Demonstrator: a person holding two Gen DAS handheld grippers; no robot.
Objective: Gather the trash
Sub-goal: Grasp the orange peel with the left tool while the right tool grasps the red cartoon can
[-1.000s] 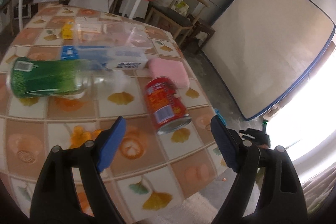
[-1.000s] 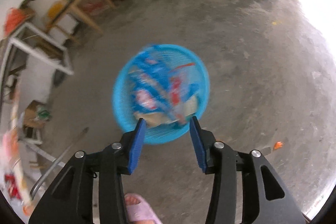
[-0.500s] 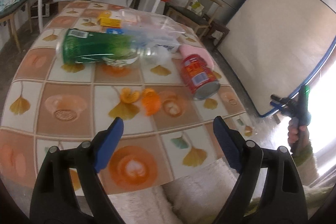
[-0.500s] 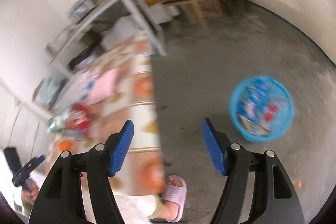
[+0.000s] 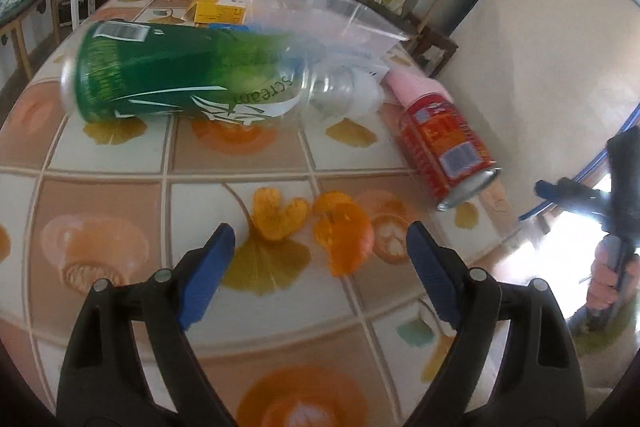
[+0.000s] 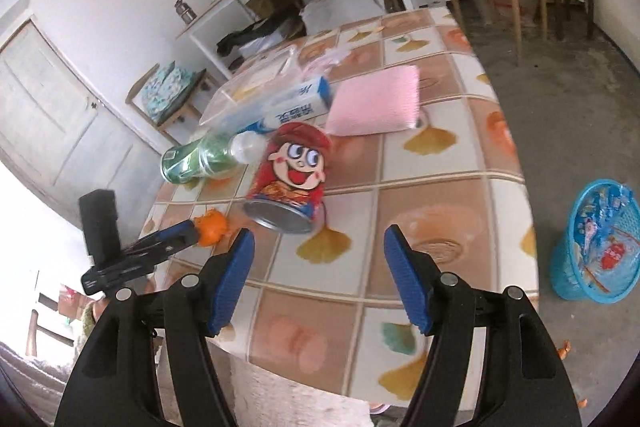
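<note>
With your left gripper (image 5: pixel 316 259) spread wide and empty, pinch the soft, light orange peel (image 5: pixel 344 231) beside the red can (image 5: pixel 444 143) gently across its curl.

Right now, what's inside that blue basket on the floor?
The blue basket holds crumpled blue, white and red wrappers, piled near its rim. Anything beneath that top layer is covered, so I cannot tell what else is inside.

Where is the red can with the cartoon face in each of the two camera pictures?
Left wrist view: the red can lies on its side at centre right, on the table, open end toward the table's edge.
Right wrist view: the same can lies at centre, open end toward the camera.
Shared landmark: the green bottle, lying beside it.
</note>
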